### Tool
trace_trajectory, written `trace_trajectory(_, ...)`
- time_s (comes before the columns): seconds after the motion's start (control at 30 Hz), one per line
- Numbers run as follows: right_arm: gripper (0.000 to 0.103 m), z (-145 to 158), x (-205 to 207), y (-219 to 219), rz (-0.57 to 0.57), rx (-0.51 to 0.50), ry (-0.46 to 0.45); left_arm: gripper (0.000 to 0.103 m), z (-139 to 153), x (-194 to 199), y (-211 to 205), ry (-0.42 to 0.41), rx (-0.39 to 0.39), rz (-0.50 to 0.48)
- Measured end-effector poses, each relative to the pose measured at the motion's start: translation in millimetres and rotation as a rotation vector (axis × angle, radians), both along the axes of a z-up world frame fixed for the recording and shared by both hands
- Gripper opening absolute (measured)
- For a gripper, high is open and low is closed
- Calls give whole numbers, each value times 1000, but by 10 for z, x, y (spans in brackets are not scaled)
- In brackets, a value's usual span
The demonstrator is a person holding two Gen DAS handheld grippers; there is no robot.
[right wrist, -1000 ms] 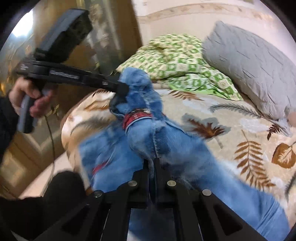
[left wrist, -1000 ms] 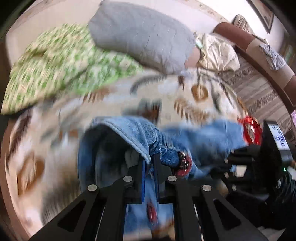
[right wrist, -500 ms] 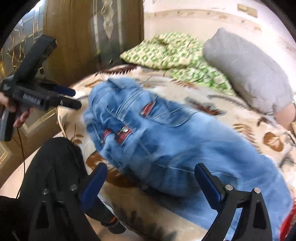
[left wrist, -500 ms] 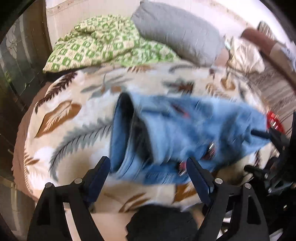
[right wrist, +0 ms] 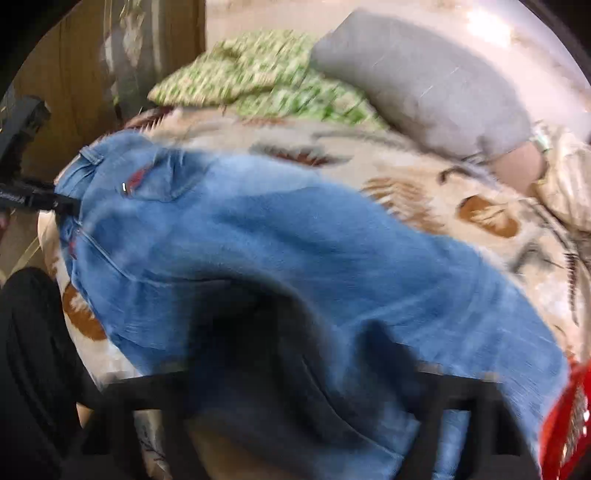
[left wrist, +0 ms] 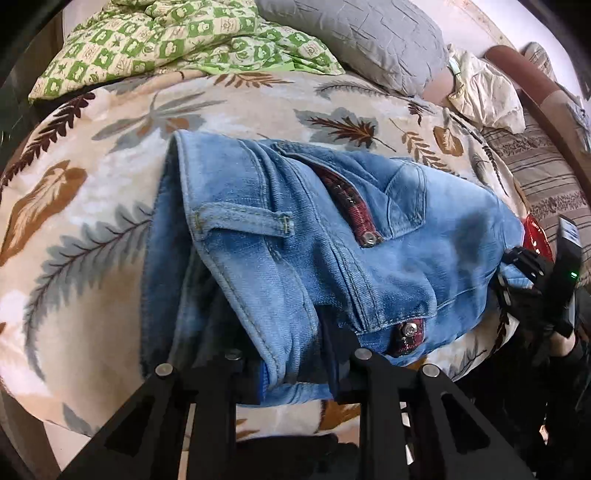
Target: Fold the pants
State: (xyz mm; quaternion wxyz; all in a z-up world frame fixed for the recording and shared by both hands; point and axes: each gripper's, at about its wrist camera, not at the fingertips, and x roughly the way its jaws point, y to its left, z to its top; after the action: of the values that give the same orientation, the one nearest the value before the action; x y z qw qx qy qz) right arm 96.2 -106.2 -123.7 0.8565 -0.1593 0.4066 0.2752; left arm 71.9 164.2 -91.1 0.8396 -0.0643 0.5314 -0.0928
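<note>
**Jeans bunched on the bed, waistband between the left fingers**

The left gripper's fingers (left wrist: 255, 380) stand a little apart at the bottom centre of the left view, with a thick fold of the jeans' (left wrist: 332, 236) waistband between them; whether they press it I cannot tell. The left gripper (left wrist: 297, 376) sits low, at the near edge of the leaf-print blanket (left wrist: 74, 206). In the right view the right gripper (right wrist: 295, 384) is blurred and half buried under denim, so its fingers cannot be read. The jeans (right wrist: 295, 240) spread across the middle of both frames. A green checked quilt (left wrist: 166, 40) and grey pillow (left wrist: 362, 33) lie along the top; something red (right wrist: 565, 424) shows at lower right.
</note>
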Motion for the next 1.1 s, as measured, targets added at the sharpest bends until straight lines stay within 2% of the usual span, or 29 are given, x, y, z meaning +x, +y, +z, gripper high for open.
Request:
trace_trajectory(0.03, 13, -17, 15, 35, 3, -37, 4, 25, 69, -36, 5, -19, 8, -21)
trace_trajectory(0.1, 7, 73, -53, 69, 67, -71, -5, 25, 228, -95, 96, -54, 13, -28)
trace_trajectory(0.2, 5, 240, -347, -45, 190, -92, -29, 25, 316, -130, 311, -61, 44, 1)
trace_trajectory(0.27, 5, 192, -472, -57, 241, -125, -1, 25, 152, -82, 413, -6, 27, 11)
trace_trajectory(0.3, 5, 118, -504, -22, 254, -156, 2, 26, 18, -38, 397, 29, 46, 15)
trace_trajectory(0.37, 9, -134, -506, 114, 236, -260, -33, 33, -201, 13, 280, 44, 137, -3)
trace_trajectory(0.4, 9, -172, -514, 131, 223, -264, -57, 36, -211, -4, 237, 22, 164, -13)
trace_trajectory(0.47, 20, -134, -539, 133, 193, -272, -74, 42, -127, -45, 225, 15, 178, -8)
trace_trajectory(0.5, 49, -89, -540, 97, 161, -280, -64, 63, -66, -68, 244, 11, 206, 17)
trace_trajectory(0.53, 87, -43, -551, 47, 136, -273, -65, 79, 72, -129, 272, -31, 258, 54)
trace_trajectory(0.57, 95, 82, -592, -67, 99, -224, -92, 81, 182, -170, 280, -74, 273, 61)
trace_trajectory(0.63, 96, 278, -672, -252, 64, -118, -123, 84, 415, -211, 245, -133, 284, 61)
trace_trajectory(0.7, 96, 431, -654, -466, -18, -13, -103, 89, 632, -175, 75, -169, 292, 28)
trace_trajectory(0.77, 96, 520, -642, -716, -115, 108, -76, 91, 782, -115, -205, -203, 275, -58)
trace_trajectory(0.9, 96, 554, -704, -1236, -315, 330, -4, 91, 957, 130, -982, -259, 211, -289)
trace_trajectory(1.0, 91, 516, -724, -1525, -461, 414, 21, 91, 922, 380, -1578, -278, 187, -451)
trace_trajectory(1.1, 89, 389, -795, -1795, -584, 457, 77, 91, 821, 622, -2083, -263, 171, -571)
